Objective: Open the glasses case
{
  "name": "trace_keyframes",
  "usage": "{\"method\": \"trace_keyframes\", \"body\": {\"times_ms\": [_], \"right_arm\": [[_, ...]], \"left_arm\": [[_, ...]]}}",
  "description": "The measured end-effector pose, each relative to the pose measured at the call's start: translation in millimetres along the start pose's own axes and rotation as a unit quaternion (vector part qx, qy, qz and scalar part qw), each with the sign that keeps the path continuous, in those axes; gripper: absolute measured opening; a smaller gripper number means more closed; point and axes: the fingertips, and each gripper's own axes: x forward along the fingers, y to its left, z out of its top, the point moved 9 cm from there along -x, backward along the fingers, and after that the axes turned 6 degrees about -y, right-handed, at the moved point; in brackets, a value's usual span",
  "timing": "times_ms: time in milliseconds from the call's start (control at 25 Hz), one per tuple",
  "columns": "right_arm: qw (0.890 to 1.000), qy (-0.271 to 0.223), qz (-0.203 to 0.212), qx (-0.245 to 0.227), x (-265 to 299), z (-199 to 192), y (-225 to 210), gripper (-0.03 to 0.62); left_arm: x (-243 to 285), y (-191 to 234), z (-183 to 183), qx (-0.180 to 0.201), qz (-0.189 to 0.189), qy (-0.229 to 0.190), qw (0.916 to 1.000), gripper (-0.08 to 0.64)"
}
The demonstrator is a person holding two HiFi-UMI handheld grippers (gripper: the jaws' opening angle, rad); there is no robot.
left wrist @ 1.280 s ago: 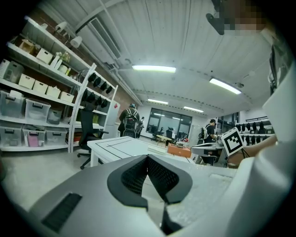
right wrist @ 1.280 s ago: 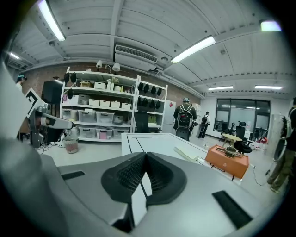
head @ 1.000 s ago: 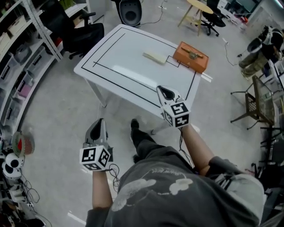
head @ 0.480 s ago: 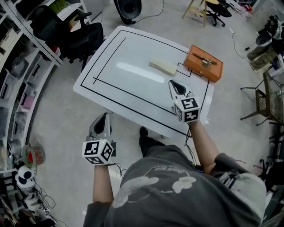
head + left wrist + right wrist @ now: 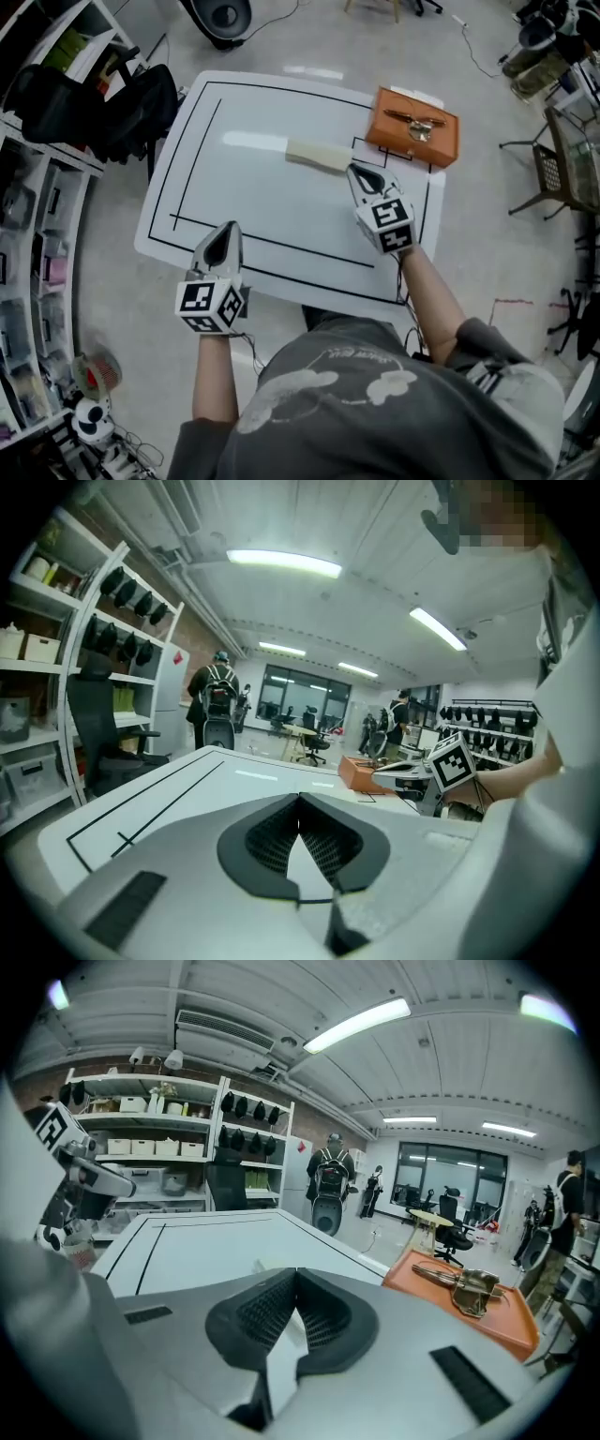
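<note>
Closing in on the glasses case (image 5: 317, 155) looks to be the step in hand: the case appears closed on the white desk (image 5: 272, 216), and neither claw touches it.

To do it well, the left claw (image 5: 223, 234), which hangs well apart from the case on its near-left side, probably needs to travel up to the case's left end. There it could pin the lower shell flat so the case cannot skid on the smooth top. The right claw (image 5: 360, 172), just beside the case's right end, is likely the better one to work the lid. Its tips would have to part first, then catch the lid's seam and lift gently about the hinge. I cannot tell which long side carries the hinge, so a light test lift seems wise. One risk is nudging the case toward the orange tray (image 5: 441, 152), which sits near the case on its right.

The left claw is clenched, its pads meeting at the tip with nothing between them and only bare desk beyond. The right claw is likewise clenched and empty, grasping nothing and touching nothing.
</note>
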Motion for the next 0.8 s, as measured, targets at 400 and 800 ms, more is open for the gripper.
{"method": "trace_keyframes", "body": {"times_ms": [400, 800], "right_arm": [[0.999, 0.035, 0.003, 0.004, 35.0, -18.8, -22.3, 0.002], [0.999, 0.044, -0.003, 0.019, 43.9, -26.2, -30.5, 0.032]], "left_arm": [[106.8, -4.5, 2.9, 0.037, -0.067, 0.060, 0.9952, 0.002], [175.0, -14.1, -11.0, 0.066, -0.107, 0.123, 0.9845, 0.002]]}}
